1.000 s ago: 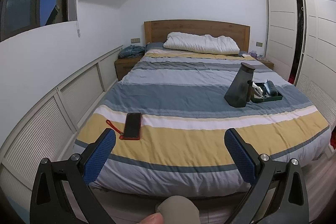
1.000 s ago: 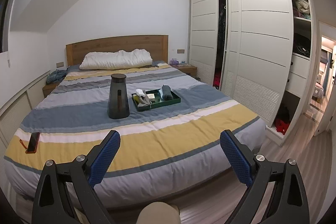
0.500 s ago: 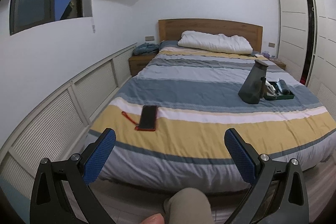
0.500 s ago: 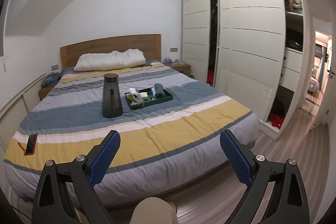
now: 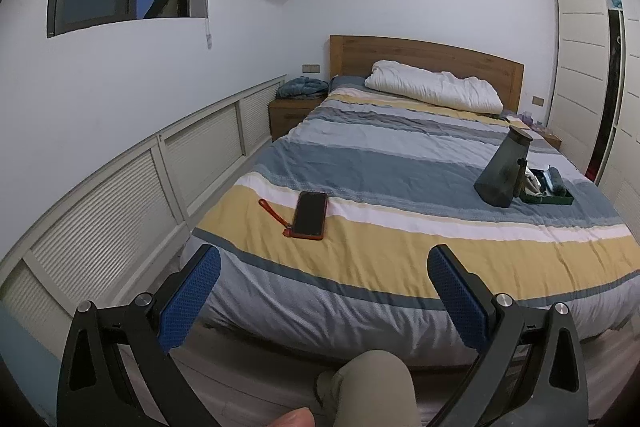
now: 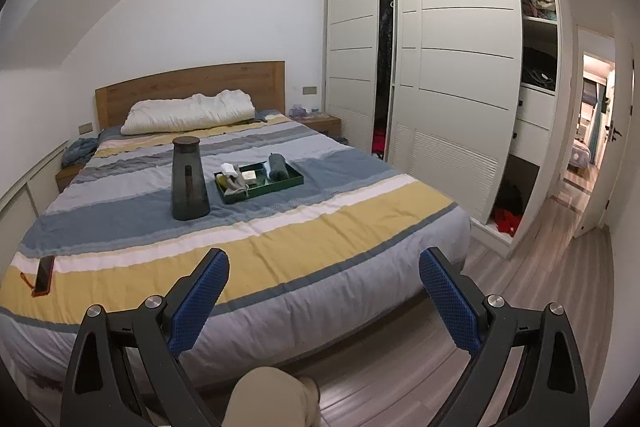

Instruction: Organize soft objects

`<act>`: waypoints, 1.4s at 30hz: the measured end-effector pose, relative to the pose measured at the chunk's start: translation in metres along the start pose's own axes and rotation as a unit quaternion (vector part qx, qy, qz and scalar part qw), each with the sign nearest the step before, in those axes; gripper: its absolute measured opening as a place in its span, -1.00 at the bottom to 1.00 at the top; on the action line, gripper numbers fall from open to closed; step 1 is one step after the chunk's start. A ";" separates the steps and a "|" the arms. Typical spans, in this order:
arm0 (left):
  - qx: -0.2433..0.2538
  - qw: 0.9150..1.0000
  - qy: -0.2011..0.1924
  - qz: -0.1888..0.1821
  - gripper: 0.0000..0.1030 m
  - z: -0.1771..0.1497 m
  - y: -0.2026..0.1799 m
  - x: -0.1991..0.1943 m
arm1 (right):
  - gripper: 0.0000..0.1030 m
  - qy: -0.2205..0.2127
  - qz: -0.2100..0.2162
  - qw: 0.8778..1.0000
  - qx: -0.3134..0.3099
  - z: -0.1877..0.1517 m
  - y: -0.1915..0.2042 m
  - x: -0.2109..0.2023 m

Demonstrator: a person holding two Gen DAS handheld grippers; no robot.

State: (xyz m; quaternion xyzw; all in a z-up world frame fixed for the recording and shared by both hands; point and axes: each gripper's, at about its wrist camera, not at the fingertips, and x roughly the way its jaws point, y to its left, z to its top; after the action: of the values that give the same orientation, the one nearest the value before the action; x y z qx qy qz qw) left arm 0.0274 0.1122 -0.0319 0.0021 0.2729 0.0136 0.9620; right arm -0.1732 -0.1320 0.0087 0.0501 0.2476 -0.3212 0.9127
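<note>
At centre frame on the striped bed (image 6: 280, 227), the green tray (image 6: 280, 186) of rolled soft items sits just beside a dark jug (image 6: 189, 179). Left gripper (image 5: 324, 271) and right gripper (image 6: 324, 275) both gape wide, holding nothing, low in frame.

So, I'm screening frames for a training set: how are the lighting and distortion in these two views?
Left wrist view: dim, bluish light, sharp focus; fisheye bows the wall panels and darkens the corners. Right wrist view: equally dim; the wardrobe curves, and the lit doorway is overexposed.
</note>
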 end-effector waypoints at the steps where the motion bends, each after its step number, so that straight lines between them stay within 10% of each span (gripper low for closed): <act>1: 0.001 1.000 0.000 -0.003 0.97 0.000 -0.001 0.000 | 0.89 -0.001 0.000 1.000 -0.002 0.001 0.001 0.000; 42: 0.061 0.996 -0.022 -0.068 0.97 0.009 -0.055 -0.011 | 0.89 -0.006 0.000 1.000 -0.013 -0.001 -0.013 0.003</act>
State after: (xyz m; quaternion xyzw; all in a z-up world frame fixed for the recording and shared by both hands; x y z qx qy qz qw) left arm 0.0240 0.0564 -0.0186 0.0423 0.2510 -0.0689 0.9646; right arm -0.1793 -0.1433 0.0078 0.0362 0.2464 -0.3186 0.9146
